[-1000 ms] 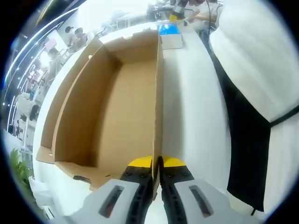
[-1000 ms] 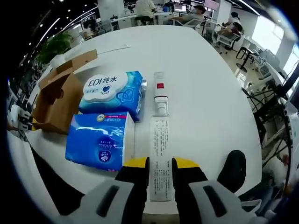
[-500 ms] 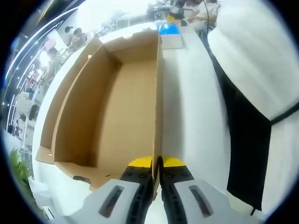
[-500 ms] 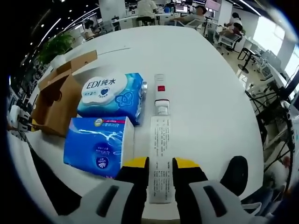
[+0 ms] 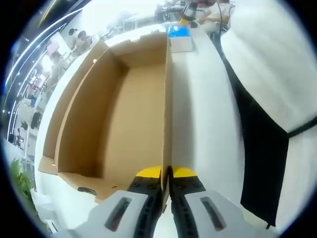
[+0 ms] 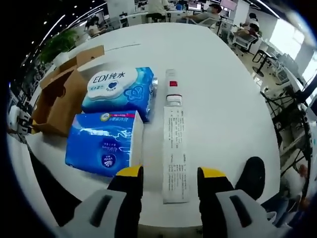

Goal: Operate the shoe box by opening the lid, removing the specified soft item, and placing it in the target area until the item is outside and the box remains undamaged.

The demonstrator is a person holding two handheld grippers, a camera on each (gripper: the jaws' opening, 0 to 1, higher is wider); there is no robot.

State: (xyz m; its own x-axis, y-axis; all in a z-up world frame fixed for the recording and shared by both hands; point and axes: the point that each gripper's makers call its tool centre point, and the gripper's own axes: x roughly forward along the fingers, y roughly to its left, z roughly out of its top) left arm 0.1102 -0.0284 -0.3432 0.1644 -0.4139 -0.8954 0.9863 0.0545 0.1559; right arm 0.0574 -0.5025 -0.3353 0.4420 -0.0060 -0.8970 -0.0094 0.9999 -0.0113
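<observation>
The brown cardboard shoe box [image 5: 124, 114] lies open, and its inside looks bare. My left gripper [image 5: 166, 174] is shut on the top edge of the box's right wall. In the right gripper view, my right gripper [image 6: 171, 179] stands open over the white table [image 6: 223, 94]. A long white tube with printed text [image 6: 176, 148] lies flat on the table between the spread jaws, touching neither. Left of it lie a blue soft tissue pack [image 6: 105, 144] and a blue wet-wipe pack [image 6: 120, 91]. The box [image 6: 58, 104] stands further left.
A person in a white top and black apron [image 5: 267, 99] stands close on the right of the box. The blue tissue pack [image 5: 179, 32] sits beyond the box's far end. The table's rounded edge [image 6: 267, 163] runs near the right gripper; office desks lie beyond.
My right gripper has opened and let go of the white tube, which now rests on the table. The left gripper stays shut on the box wall.
</observation>
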